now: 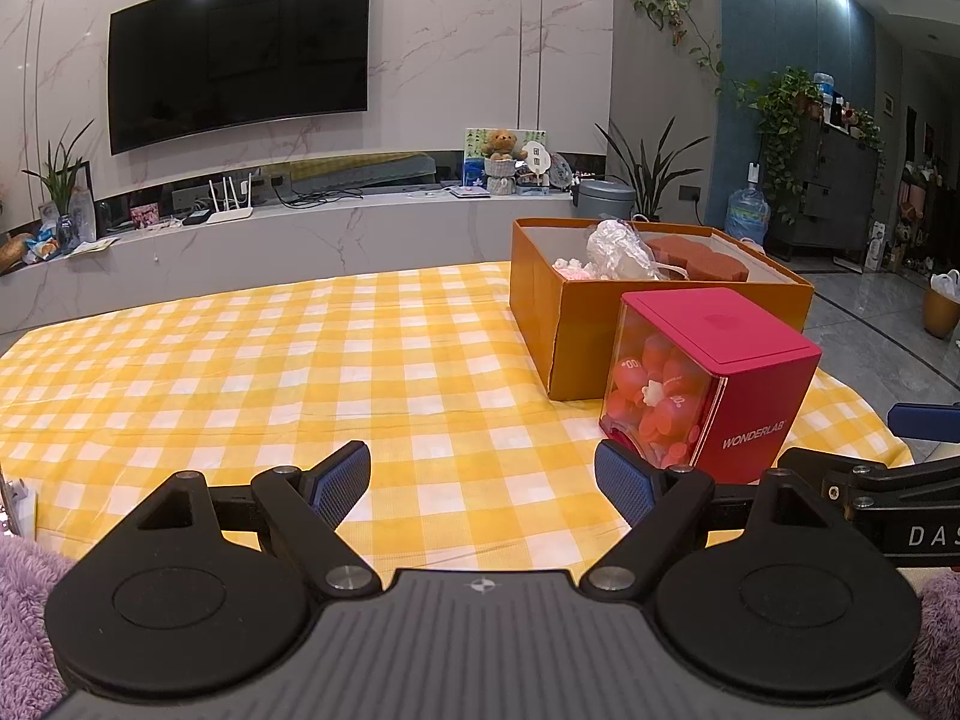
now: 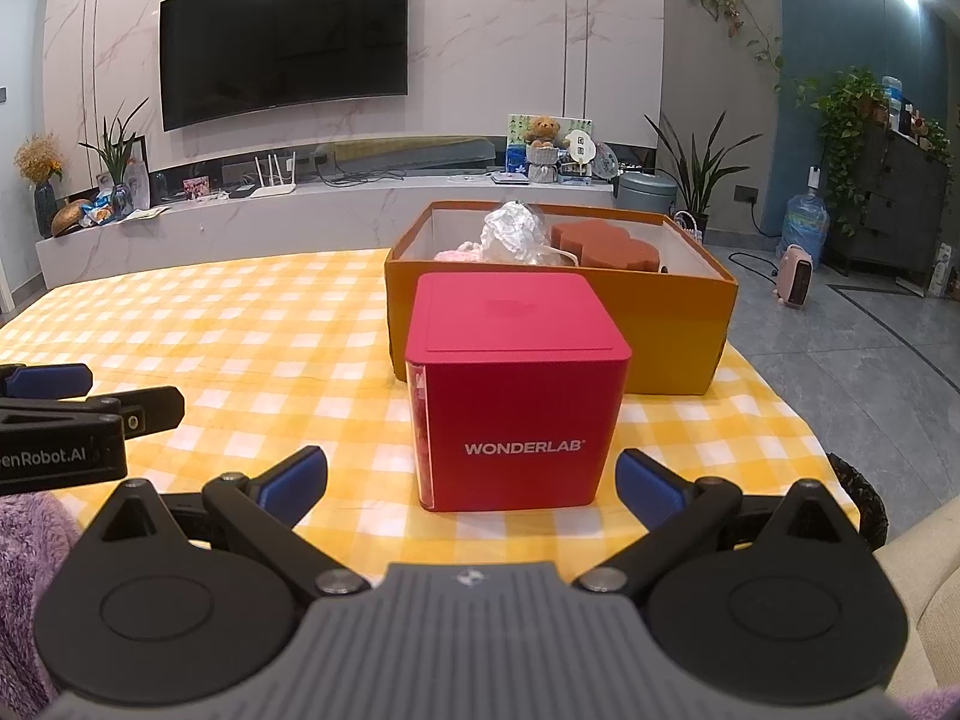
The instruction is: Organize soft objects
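1. While both claws are hovering low over the yellow checked tabletop, the right claw is holding its blue pads spread wide with nothing between them, facing the red Wonderlab box that is standing just ahead of its fingertips.

2. Off to the right claw's left, the left claw is likewise gaping open and empty, pointing at bare cloth, with the red box sitting just ahead and to its right.

3. Through the box's clear side panel, round red pieces are showing; whether they are soft cannot be told.

4. Directly behind the red box, and touching or nearly touching it, the orange cardboard box is already holding a brown sponge-like block, a crinkled clear plastic bundle and something pale pink.

5. Judging from this, the sorting is looking nearly done, with the red box seeming the likely next pick.

6. Risk: the box is looking almost as wide as the right claw's opening, so an off-centre approach could be nudging it into the cardboard wall or tipping it instead of straddling it.

7. Risk: its smooth rigid sides could be slipping between the pads if lifted by a shallow pinch, and the lid could be coming loose.
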Demonstrator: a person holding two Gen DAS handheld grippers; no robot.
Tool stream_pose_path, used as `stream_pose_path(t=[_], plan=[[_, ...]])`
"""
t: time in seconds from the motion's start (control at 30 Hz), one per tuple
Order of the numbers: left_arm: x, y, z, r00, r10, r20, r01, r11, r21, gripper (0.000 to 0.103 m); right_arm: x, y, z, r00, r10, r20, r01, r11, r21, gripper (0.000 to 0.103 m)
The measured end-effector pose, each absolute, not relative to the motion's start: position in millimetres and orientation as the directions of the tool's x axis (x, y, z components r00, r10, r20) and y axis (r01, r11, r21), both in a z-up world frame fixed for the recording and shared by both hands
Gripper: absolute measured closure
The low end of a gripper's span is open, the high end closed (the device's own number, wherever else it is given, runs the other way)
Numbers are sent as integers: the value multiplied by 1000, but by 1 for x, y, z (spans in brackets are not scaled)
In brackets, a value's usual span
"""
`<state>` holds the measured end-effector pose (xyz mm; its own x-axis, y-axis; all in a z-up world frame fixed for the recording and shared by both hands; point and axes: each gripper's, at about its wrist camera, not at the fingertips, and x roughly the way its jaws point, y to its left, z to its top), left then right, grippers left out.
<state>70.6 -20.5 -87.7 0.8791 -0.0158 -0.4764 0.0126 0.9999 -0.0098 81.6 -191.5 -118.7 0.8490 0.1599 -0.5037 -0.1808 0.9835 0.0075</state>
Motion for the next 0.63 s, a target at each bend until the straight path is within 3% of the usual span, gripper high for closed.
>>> stream_pose_path(t=[0.63], plan=[[70,-21,-88,880,-17,-474,14,1000,-10,4,81,-191,-118,849,160,-504,-181,983,7,3]])
